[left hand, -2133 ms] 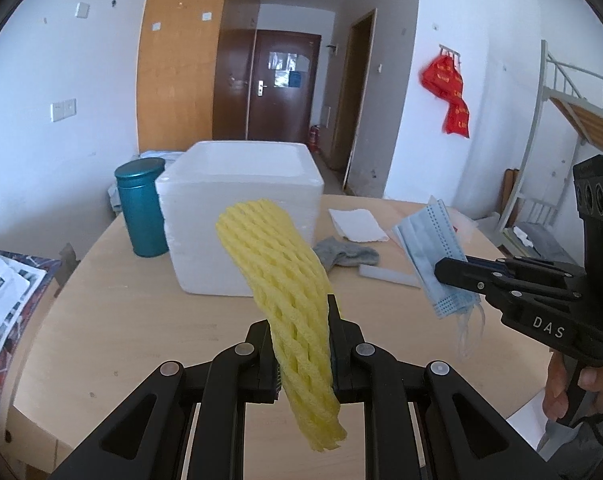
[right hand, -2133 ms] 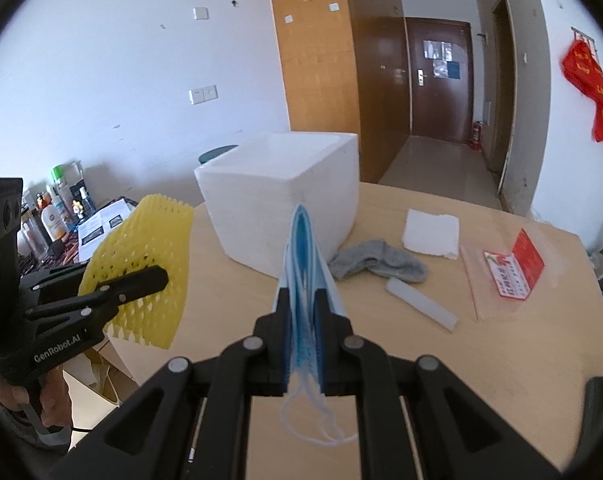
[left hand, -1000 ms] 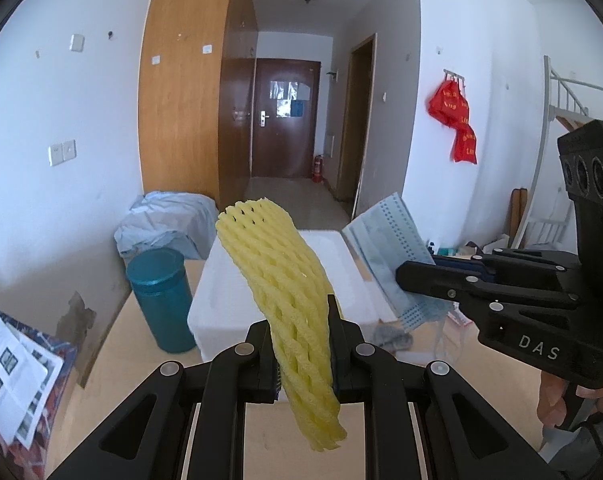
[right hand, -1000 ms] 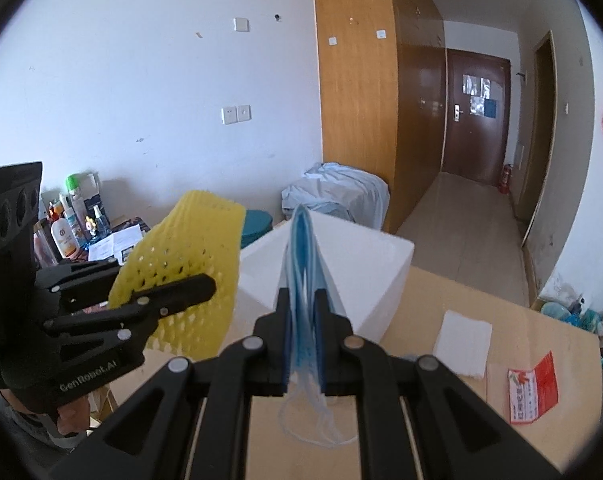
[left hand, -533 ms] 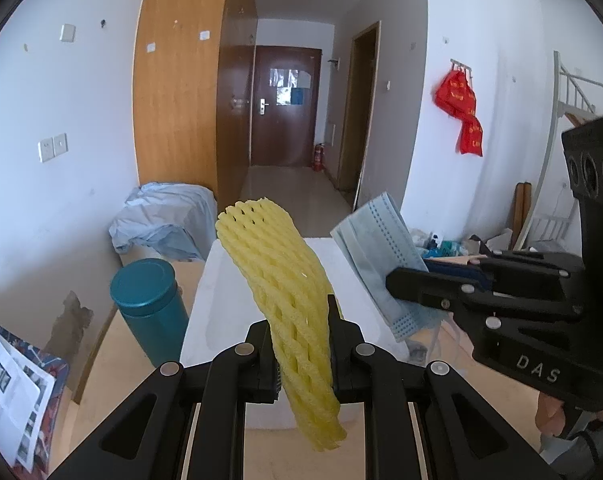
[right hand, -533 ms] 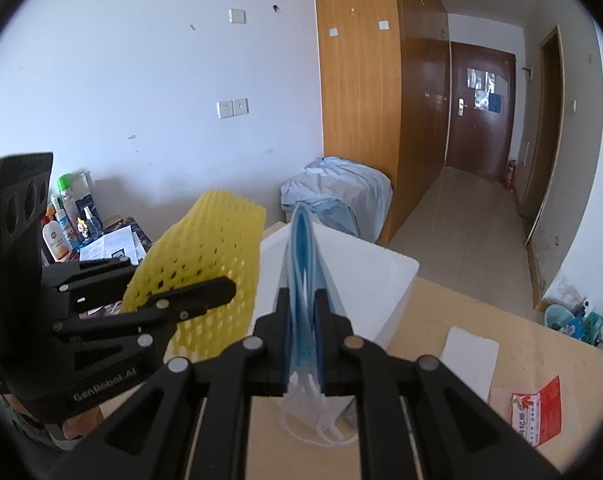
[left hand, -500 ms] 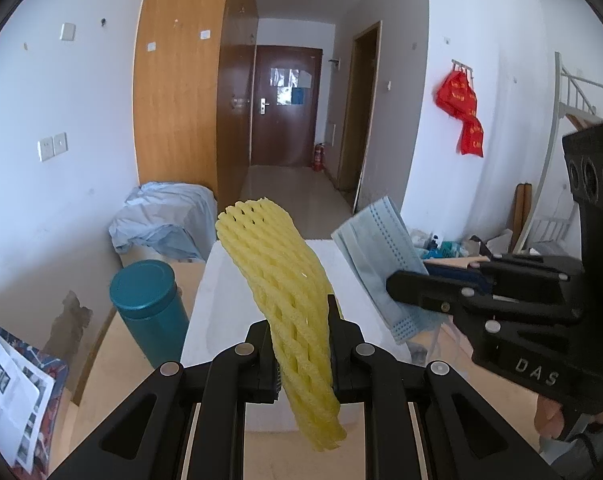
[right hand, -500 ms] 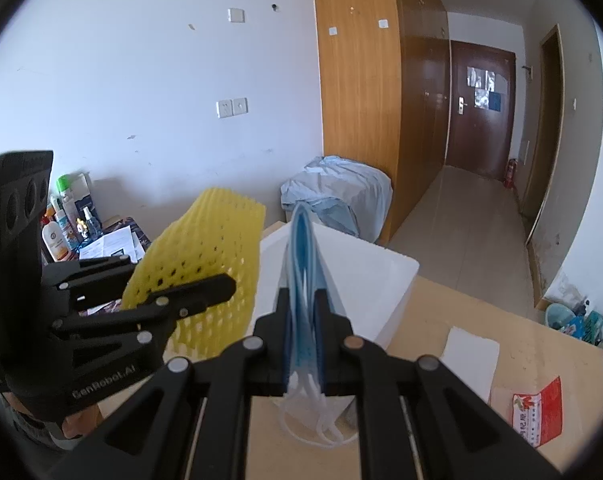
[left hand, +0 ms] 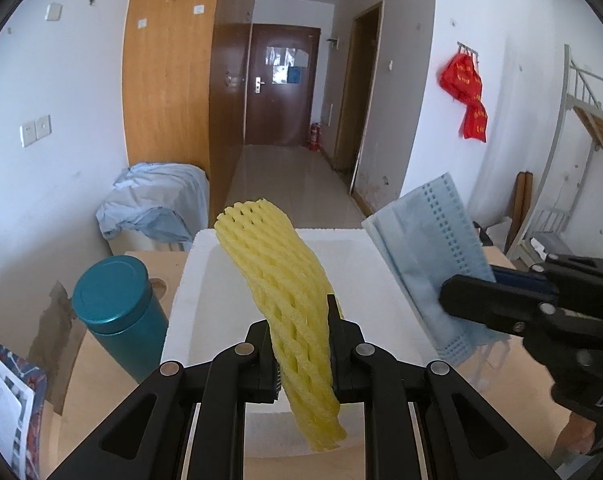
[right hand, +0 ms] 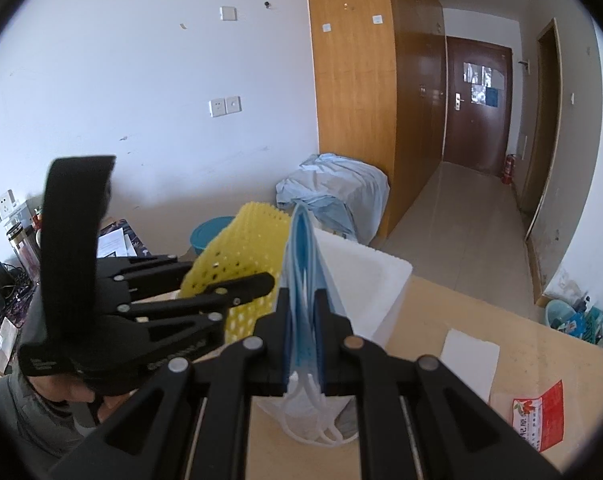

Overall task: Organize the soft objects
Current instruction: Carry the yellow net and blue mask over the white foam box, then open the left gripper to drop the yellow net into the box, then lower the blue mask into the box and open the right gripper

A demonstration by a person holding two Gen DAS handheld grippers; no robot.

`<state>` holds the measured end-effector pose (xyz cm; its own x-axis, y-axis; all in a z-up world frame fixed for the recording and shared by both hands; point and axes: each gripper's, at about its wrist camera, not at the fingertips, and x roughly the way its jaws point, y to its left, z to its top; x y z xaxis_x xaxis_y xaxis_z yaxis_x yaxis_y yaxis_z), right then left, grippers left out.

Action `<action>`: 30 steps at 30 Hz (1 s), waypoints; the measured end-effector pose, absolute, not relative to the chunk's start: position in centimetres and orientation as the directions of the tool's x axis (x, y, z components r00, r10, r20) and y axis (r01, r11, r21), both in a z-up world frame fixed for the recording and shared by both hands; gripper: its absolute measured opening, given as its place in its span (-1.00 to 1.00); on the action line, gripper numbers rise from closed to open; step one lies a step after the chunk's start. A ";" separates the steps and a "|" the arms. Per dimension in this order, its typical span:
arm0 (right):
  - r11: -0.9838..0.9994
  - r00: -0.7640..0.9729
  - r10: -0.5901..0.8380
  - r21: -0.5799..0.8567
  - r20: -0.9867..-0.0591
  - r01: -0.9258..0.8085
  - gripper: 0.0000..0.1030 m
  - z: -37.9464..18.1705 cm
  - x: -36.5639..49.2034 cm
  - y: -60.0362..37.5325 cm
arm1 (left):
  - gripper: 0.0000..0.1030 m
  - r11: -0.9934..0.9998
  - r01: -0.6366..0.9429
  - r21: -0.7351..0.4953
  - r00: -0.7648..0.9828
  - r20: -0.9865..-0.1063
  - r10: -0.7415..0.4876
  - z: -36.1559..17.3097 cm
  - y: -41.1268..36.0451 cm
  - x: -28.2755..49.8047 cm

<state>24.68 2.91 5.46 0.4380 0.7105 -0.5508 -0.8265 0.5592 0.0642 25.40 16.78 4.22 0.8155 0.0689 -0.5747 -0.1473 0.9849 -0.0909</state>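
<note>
At the bottom centre of the left wrist view, our left gripper [left hand: 301,344] is clenched on a yellow foam net sleeve [left hand: 285,292], a springy, feather-light mesh that curves upward; we judge it squashes easily, so a mid-length pinch suits it. At mid right, our right gripper [left hand: 453,300] clamps a pleated blue face mask [left hand: 425,256], thin, limp cloth with loops dangling. Beyond both, an open white foam box [left hand: 197,280] with a crumbly rim sits at mid-frame beside a smooth teal canister [left hand: 117,316] at left.
</note>
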 end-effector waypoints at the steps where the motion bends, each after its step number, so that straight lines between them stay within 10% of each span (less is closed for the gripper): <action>1: 0.559 0.438 0.710 0.064 -0.551 -0.826 -0.75 5.5 24.7 2.9 | -0.65 0.985 -0.151 -0.088 0.816 -0.574 0.074 4.1 16.8 25.4; 5: 0.562 0.439 0.708 0.064 -0.553 -0.825 -0.75 5.5 24.9 2.9 | -0.54 0.986 -0.153 -0.068 0.820 -0.566 0.088 4.1 16.4 25.4; 9: 0.562 0.440 0.709 0.064 -0.551 -0.825 -0.75 5.5 24.9 2.8 | 0.33 0.984 -0.173 -0.053 0.829 -0.547 0.116 4.2 15.9 25.0; 30: 0.521 0.388 0.727 0.087 -0.567 -0.849 -0.75 4.9 25.6 5.2 | 0.71 0.967 -0.251 -0.054 0.858 -0.476 0.196 6.1 16.8 18.9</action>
<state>25.64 5.20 4.95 0.3879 0.7271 -0.5665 -0.8490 0.5210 0.0874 18.95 16.76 6.13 0.8576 0.1957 -0.4756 -0.2507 0.9665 -0.0544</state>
